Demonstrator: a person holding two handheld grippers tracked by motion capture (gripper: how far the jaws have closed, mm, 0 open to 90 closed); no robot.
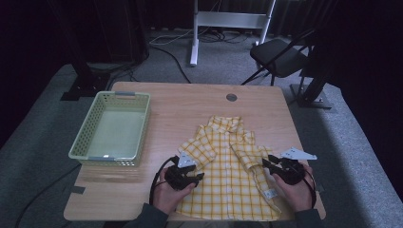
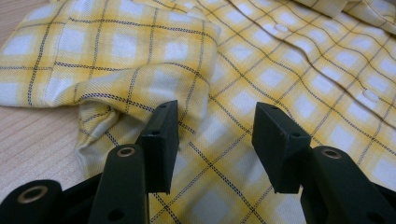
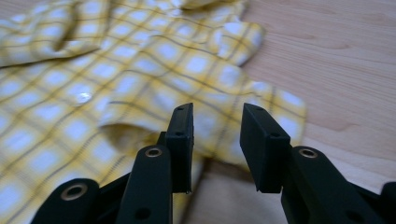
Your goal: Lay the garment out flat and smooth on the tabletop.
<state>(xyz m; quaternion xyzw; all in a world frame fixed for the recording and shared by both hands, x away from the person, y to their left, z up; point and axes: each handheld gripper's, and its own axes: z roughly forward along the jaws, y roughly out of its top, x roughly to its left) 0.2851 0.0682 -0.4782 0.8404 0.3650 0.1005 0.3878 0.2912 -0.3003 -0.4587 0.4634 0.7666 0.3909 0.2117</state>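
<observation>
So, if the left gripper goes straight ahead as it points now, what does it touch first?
Most likely the yellow checked shirt: the left gripper has open jaws aimed at its cloth beside the folded sleeve. Exact depth is unclear.

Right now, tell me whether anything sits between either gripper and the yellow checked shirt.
Nothing visible does. The left gripper hangs open right over the shirt beside its folded sleeve. The right gripper stands open at the other sleeve's edge, only bare table beside it.
</observation>
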